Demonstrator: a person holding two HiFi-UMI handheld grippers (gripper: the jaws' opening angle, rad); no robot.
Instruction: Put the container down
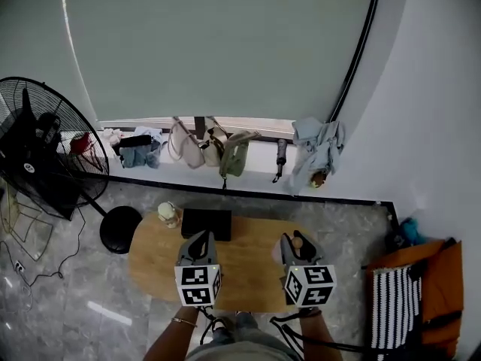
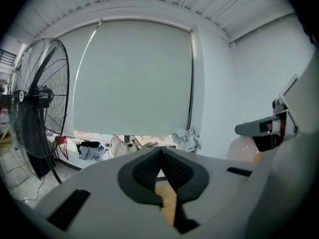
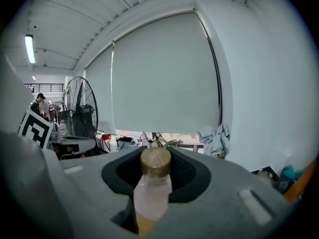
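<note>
My R gripper was clamped on the container, a pale pink bottle w/ a round brown cap. The jaws pressed it from both sides, w/ the cap poking up btwn the tips. In head view it sat low, right of centre, over the wooden oval table; couldn't tell if its base touched. My L gripper was closed, tips together, nothing btwn them, low and left of centre. At the table's upper edge lay a black box, w/ a small jar just left of it. A big black fan stood at frame left
</note>
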